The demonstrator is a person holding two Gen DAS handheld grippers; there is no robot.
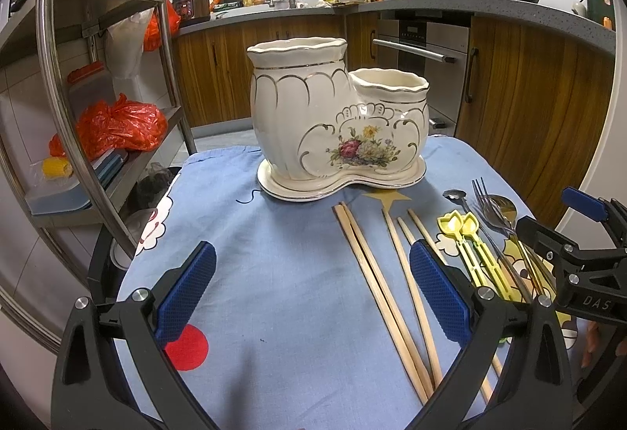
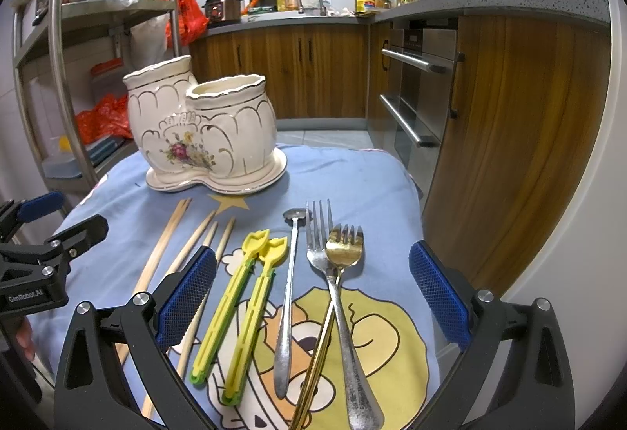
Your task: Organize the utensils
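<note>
My left gripper (image 1: 311, 293) and right gripper (image 2: 311, 296) hover spread wide, chopsticks (image 1: 372, 273) and forks (image 2: 333, 273) between their fingers, ceramic holder (image 1: 333, 116) ahead.

We see the cream floral holder (image 2: 203, 132) upright; before it lie chopsticks (image 2: 168, 245), yellow tongs (image 2: 243, 304), spoons (image 2: 288, 296), fork (image 2: 337, 296).

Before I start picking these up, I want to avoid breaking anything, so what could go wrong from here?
1. The silver fork lies crossed over the gold fork; lifting one may drag the other.
2. The thin wooden chopsticks lie flat and close together on the blue cloth; the open left hand-held gripper could grab several or slip.
3. A bump could tip the cream two-compartment ceramic holder.
</note>
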